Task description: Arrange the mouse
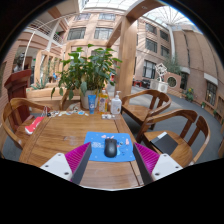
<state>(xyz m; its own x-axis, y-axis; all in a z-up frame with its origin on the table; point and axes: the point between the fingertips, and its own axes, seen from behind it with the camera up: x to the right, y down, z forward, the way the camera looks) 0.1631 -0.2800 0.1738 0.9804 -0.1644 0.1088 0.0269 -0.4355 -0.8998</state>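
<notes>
Gripper (pixel 110 160) spread, empty. Mouse (pixel 110 148) rests on blue mat (pixel 122 151) on counter (pixel 70 135), between the pads (gaps either side). Risk: uneven closing could skid the mouse off the mat.

A black mouse (pixel 110 147) is seen lying flat on a blue mousepad (pixel 112 153) on the wooden table, its length pointing away, between the open fingers.

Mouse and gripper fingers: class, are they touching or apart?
Apart. The gripper view shows the mouse on the blue mat, with clear gaps to each open finger of the gripper.
</notes>
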